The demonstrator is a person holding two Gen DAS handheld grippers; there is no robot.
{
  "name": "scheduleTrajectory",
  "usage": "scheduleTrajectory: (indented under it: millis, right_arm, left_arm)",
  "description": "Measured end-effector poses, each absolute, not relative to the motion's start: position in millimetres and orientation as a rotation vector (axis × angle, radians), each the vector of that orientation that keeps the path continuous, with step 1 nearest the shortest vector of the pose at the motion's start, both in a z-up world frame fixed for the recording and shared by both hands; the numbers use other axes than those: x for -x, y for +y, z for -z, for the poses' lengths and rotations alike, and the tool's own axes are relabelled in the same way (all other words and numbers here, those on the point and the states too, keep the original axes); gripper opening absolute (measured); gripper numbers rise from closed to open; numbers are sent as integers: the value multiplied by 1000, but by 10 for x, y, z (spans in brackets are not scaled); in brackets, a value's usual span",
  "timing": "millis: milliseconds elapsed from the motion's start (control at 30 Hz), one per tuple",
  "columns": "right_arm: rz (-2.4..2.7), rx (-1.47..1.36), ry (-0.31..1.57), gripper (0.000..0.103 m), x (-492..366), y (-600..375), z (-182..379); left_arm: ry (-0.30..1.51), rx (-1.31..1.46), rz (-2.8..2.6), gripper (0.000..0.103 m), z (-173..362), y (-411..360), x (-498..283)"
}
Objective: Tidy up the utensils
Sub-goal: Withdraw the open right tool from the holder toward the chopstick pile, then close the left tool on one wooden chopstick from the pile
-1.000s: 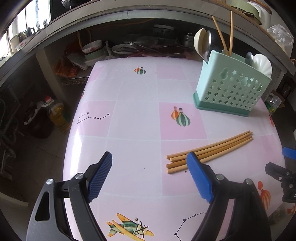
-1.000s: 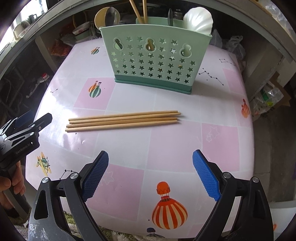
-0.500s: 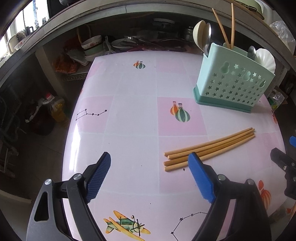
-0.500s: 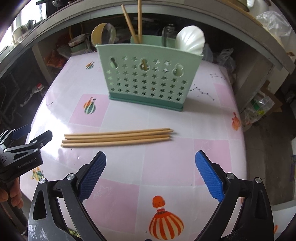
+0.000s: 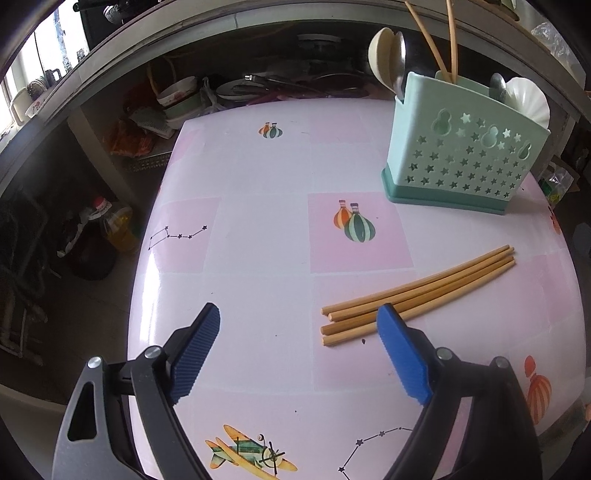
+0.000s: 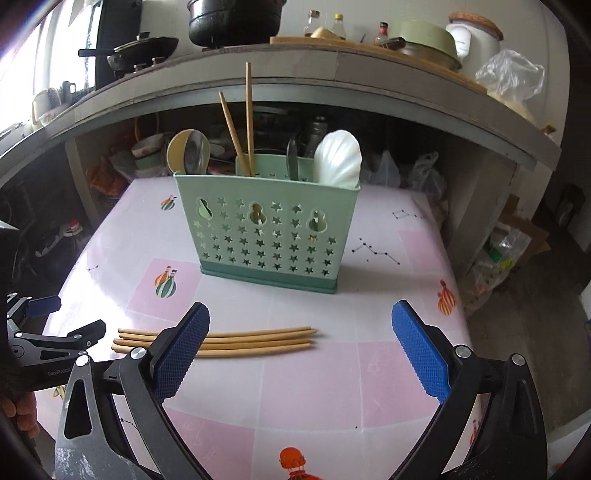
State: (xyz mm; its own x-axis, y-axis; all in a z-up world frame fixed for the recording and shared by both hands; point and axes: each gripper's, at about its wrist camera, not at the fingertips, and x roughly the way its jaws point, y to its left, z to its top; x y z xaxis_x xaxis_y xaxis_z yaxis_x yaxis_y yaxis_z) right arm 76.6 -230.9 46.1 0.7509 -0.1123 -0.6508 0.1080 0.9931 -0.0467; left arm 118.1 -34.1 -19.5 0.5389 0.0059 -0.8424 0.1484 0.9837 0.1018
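Several wooden chopsticks (image 5: 443,284) (image 6: 258,339) lie side by side on the pink-and-white tablecloth. Behind them stands a mint-green utensil holder (image 5: 461,158) (image 6: 266,236) with star cut-outs. It holds two upright chopsticks (image 6: 249,122), spoons (image 6: 188,151) and a white shell-shaped scoop (image 6: 340,158). My left gripper (image 5: 298,314) is open above the cloth, its right pad over the chopsticks' near ends. My right gripper (image 6: 300,308) is open wide above the chopsticks with nothing between its pads. The right wrist view also shows the left gripper (image 6: 75,315) at the left edge.
A low shelf behind the table (image 5: 258,240) is crowded with bowls and plates (image 5: 177,96). Pots (image 6: 236,18) and bottles stand on the counter above. An oil bottle (image 5: 118,225) sits on the floor to the left. Plastic bags (image 6: 495,258) lie to the right.
The right gripper has tipped upward, so the holder and counter fill more of its view and the chopsticks sit lower. Its jaws spread slightly wider. The left gripper barely moved.
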Motion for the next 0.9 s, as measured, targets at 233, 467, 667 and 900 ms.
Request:
scheduleTrajectory:
  millis: [233, 467, 667, 900]
  right_arm:
    - [125, 9, 631, 95, -693, -2372, -422]
    - [76, -112, 674, 95, -726, -2626, -268]
    - [24, -234, 745, 95, -750, -2834, -171]
    - [-50, -275, 805, 87, -767, -2866, -38]
  left_arm:
    - [944, -228, 126, 90, 219, -485, -1167]
    - [898, -207, 316, 97, 254, -669, -1131]
    - [858, -231, 439, 97, 300, -917, -1100]
    - [781, -376, 564, 90, 405, -1273, -994]
